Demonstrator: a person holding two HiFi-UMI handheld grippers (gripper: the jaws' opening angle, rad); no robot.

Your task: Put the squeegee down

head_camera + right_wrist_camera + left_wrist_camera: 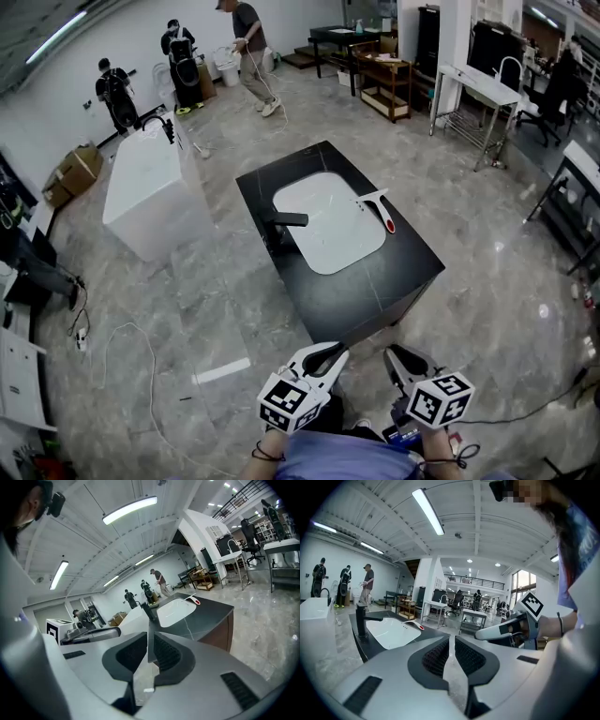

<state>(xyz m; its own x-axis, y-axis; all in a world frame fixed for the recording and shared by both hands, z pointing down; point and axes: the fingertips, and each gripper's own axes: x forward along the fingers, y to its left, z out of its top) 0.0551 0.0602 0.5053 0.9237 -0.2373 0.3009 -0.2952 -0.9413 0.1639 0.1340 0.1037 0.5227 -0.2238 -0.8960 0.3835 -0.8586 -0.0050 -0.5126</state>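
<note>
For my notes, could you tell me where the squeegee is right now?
In the head view, the squeegee lies on the black counter at the right rim of the white basin, opposite the faucet.

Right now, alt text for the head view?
A white squeegee with a red handle tip lies at the right rim of a white basin set in a black counter, black faucet on the basin's left. At the bottom edge, the left gripper and right gripper hang short of the counter, jaws together, empty.
</note>
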